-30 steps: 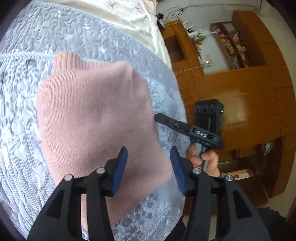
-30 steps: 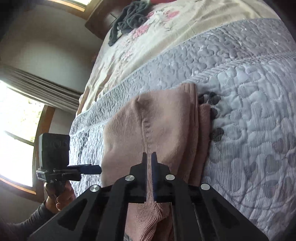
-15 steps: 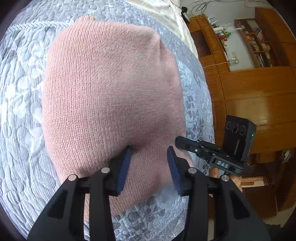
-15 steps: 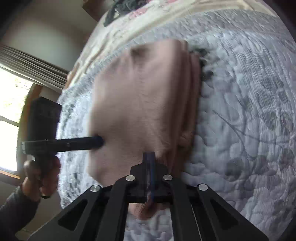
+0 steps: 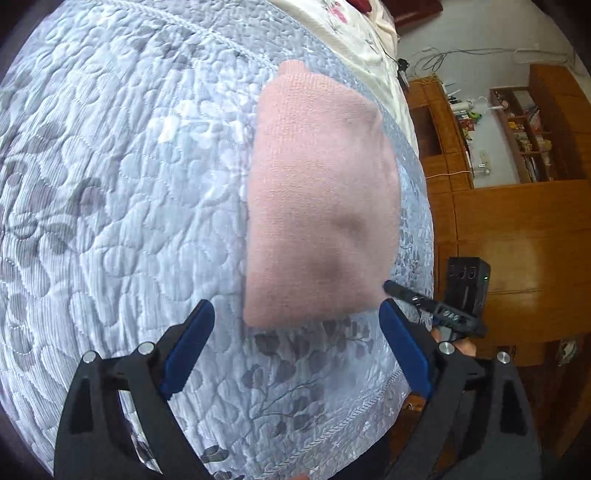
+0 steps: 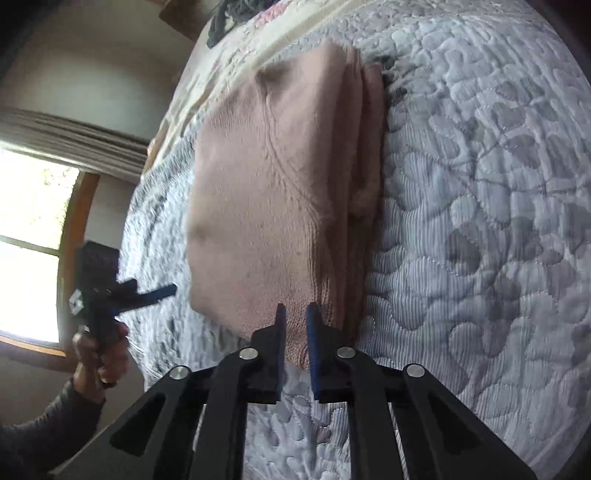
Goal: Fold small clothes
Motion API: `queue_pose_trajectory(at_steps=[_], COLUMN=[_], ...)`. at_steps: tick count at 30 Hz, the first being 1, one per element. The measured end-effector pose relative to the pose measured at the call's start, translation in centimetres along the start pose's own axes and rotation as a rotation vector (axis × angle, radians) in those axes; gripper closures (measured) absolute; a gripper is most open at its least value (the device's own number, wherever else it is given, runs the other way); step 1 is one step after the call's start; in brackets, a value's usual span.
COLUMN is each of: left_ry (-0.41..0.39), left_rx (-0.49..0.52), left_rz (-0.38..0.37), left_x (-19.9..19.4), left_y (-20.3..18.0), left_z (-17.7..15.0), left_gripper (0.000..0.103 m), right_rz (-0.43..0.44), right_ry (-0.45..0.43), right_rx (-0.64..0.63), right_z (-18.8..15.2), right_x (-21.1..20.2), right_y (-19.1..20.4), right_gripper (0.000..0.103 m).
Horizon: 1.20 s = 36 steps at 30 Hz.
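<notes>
Grey quilted bedspread (image 5: 110, 221) bearing a folded pink knit garment (image 5: 321, 206) near its edge. Left gripper (image 5: 295, 332), jaws spread wide, empty, just short of the garment. Right gripper (image 6: 295, 321), jaws narrowly parted at the fold's near corner, clamping nothing.

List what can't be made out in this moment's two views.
- Folded pink garment, both views: inner layers and garment type hidden by its top layer.
- Right gripper, right wrist view: jaws slightly parted; fabric contact unclear.
- Dark clothing, right wrist view: cut off by top edge.
</notes>
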<state>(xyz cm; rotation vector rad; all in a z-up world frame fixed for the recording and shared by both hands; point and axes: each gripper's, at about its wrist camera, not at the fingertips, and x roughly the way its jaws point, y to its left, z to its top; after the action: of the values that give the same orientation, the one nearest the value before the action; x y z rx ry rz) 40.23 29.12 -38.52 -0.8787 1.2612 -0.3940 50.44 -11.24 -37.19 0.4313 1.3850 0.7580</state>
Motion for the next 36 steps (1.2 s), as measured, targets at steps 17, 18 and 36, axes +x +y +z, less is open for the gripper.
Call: queue_pose_trajectory(at_steps=[17,18,36], left_ry=[0.051,0.063,0.145], left_rx=[-0.062,-0.061,-0.013], left_rz=[-0.271,-0.286,-0.173], left_x=[6.3,6.6,10.2], left_y=[2.7,2.7,-0.5], left_z=[2.8,2.9,2.4], left_gripper=[0.016,0.017,0.026], right_rz=[0.151,0.155,0.184], right_ry=[0.046,0.05,0.018], right_rx=[0.192,0.187,0.139], right_z=[12.6,12.8,14.8], right_x=[3.9,4.2,8.1], right_y=[-5.6,-5.7,-3.0], right_gripper=[0.02,0.02,0.034])
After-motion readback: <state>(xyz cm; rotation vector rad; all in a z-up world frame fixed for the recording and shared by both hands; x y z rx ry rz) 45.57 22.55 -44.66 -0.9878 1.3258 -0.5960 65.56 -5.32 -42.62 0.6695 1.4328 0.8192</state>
